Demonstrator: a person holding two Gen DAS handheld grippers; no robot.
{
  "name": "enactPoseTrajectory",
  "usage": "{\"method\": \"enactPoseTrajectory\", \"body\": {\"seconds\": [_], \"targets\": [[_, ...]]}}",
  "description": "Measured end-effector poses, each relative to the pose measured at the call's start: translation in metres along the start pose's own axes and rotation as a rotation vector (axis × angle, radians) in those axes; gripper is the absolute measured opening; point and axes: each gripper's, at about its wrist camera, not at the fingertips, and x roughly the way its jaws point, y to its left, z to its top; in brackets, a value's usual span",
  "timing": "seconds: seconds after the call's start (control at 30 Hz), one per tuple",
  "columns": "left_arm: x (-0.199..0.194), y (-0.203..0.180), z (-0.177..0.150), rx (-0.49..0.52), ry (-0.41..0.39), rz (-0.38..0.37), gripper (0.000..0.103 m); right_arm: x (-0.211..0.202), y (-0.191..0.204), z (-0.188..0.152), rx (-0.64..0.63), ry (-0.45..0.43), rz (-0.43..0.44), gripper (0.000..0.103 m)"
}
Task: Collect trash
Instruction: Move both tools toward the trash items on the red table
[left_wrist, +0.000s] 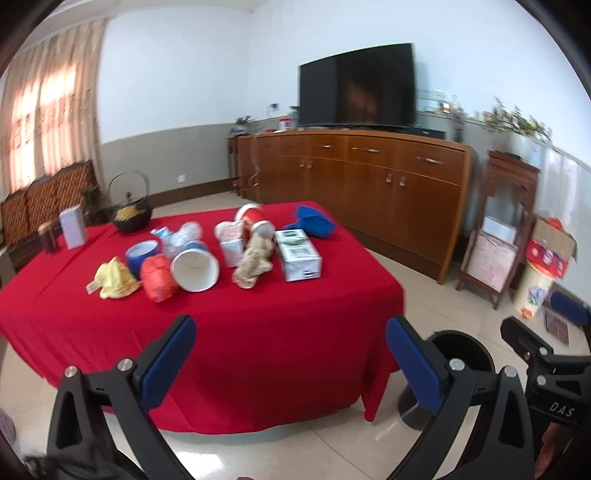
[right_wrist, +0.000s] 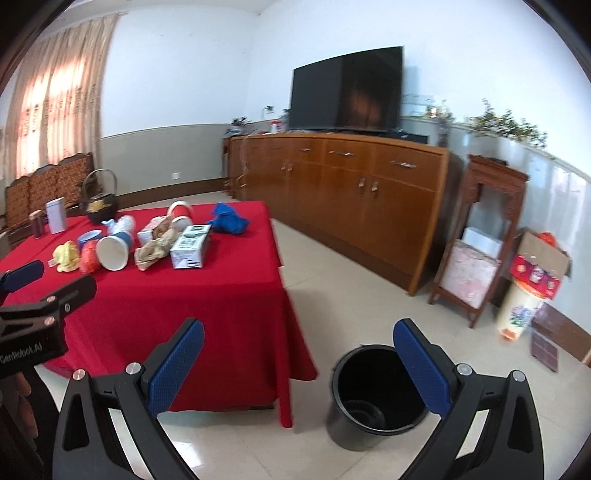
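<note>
Trash lies on a red-clothed table (left_wrist: 229, 332): a yellow wad (left_wrist: 114, 278), an orange wad (left_wrist: 159, 277), a tipped white paper cup (left_wrist: 195, 267), a beige crumpled wad (left_wrist: 255, 262), a green-and-white carton (left_wrist: 297, 254), a red cup (left_wrist: 255, 221) and a blue bag (left_wrist: 310, 221). A black bin (right_wrist: 376, 395) stands on the floor right of the table. My left gripper (left_wrist: 290, 338) hovers open before the table's near edge. My right gripper (right_wrist: 299, 345) is open above the floor, its right finger over the bin's rim. Neither holds anything.
At the table's far left are a black basket (left_wrist: 131, 216), a white tin (left_wrist: 72, 225) and a dark jar (left_wrist: 48, 240). A wooden sideboard (left_wrist: 354, 184) with a TV (left_wrist: 356, 85) lines the back wall. A wooden stand (right_wrist: 480, 240) and boxes (right_wrist: 539, 269) are at right.
</note>
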Motion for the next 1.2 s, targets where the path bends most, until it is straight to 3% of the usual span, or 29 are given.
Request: {"method": "enactPoseTrajectory", "body": {"seconds": [0.17, 0.3, 0.4, 0.53, 0.63, 0.87, 1.07, 1.2], "targets": [[0.027, 0.048, 0.000, -0.116, 0.076, 0.089, 0.103, 0.025, 0.017, 0.007, -0.027, 0.026, 0.072, 0.103], [0.035, 0.078, -0.001, -0.156, 0.064, 0.158, 0.103, 0.046, 0.037, 0.014, -0.061, 0.054, 0.139, 0.103], [0.040, 0.096, 0.002, -0.185, 0.062, 0.173, 0.103, 0.062, 0.057, 0.022, -0.080, 0.055, 0.191, 0.103], [0.059, 0.122, 0.003, -0.255, 0.078, 0.120, 0.103, 0.093, 0.084, 0.035, -0.106, 0.099, 0.238, 0.103], [0.078, 0.136, 0.001, -0.288, 0.111, 0.203, 0.103, 0.112, 0.096, 0.043, -0.105, 0.124, 0.267, 0.103], [0.125, 0.152, 0.006, -0.213, 0.155, 0.282, 0.102, 0.147, 0.121, 0.059, -0.129, 0.120, 0.277, 0.103], [0.158, 0.169, 0.009, -0.231, 0.184, 0.254, 0.102, 0.185, 0.143, 0.069, -0.144, 0.146, 0.296, 0.091], [0.169, 0.173, 0.010, -0.220, 0.192, 0.262, 0.096, 0.210, 0.151, 0.072, -0.139, 0.175, 0.288, 0.086]]}}
